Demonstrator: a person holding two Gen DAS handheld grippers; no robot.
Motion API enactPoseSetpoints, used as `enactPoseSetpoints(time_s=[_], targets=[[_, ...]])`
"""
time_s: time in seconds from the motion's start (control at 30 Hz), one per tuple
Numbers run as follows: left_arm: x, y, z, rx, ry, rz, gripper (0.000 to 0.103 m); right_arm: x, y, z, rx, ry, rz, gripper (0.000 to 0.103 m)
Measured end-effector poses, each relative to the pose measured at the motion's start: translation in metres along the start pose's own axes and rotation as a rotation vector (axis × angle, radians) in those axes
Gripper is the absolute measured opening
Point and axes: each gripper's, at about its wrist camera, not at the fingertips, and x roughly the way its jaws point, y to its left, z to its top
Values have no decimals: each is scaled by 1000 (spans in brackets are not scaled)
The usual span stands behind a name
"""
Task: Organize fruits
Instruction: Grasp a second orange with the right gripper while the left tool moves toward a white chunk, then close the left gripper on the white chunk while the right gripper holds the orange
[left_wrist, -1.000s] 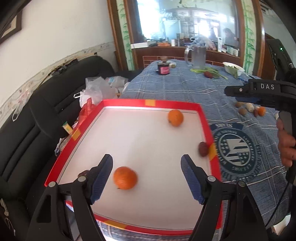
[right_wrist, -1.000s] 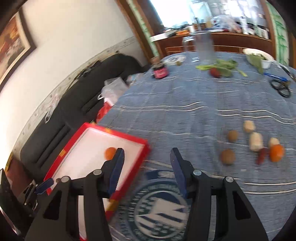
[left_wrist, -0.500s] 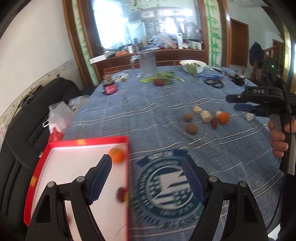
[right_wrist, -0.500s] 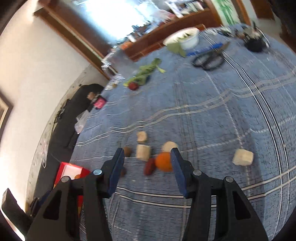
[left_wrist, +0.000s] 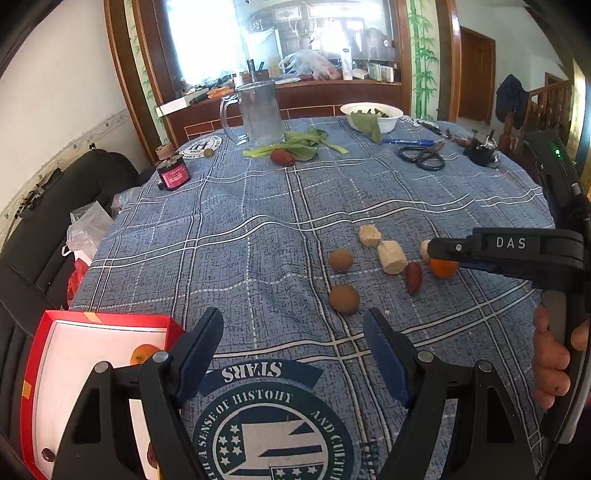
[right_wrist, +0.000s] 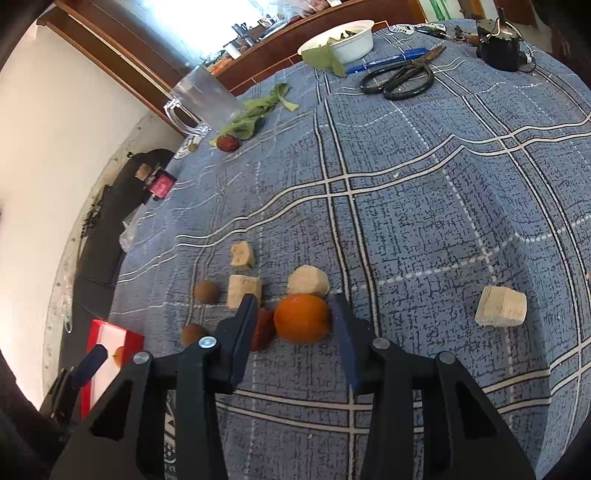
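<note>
The right gripper (right_wrist: 293, 321) is low over the blue checked surface (right_wrist: 424, 206), and its fingers (right_wrist: 245, 332) stand wide on both sides of an orange (right_wrist: 302, 318). The gaps to the orange are small, and I cannot tell if the pads touch it. A dark red fruit (right_wrist: 263, 329) lies just left of the orange, partly behind the left finger. Close behind are pale chunks (right_wrist: 243, 290) and two brown round fruits (right_wrist: 206, 291); one more pale chunk (right_wrist: 500, 307) lies apart on the right.

The left gripper (left_wrist: 293, 350) is held above the surface near the printed emblem (left_wrist: 266, 424), with its fingers wide and nothing between them. A red tray (left_wrist: 35, 354) is at the near left corner, with a second orange (left_wrist: 142, 352) inside it. A hand (left_wrist: 552, 354) holds the right gripper's handle.
</note>
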Motion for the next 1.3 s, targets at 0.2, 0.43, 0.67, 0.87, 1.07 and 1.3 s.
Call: enactPoseSetpoints(time_s=[0.2,0.43,0.67,0.87,1.07,1.3], targets=[[6,-4,10,15,12,-28,78,5,2,0,-24,6,-18,33],[28,-30,32,54,37,-99,73,-15,-18,6,74,-50,3,32],[67,-52,50,48,136,-157,59,-46,-40,11,181,-174,17,32],[85,-63,58,27,180,-190,50,-50,-41,11,195,-183,43,32],[102,-70,53,14,246,-236,35,-47,-36,12,203,-176,49,32],[98,-61,55,-27,221,-270,25,-49,-34,10,198,-185,54,32]])
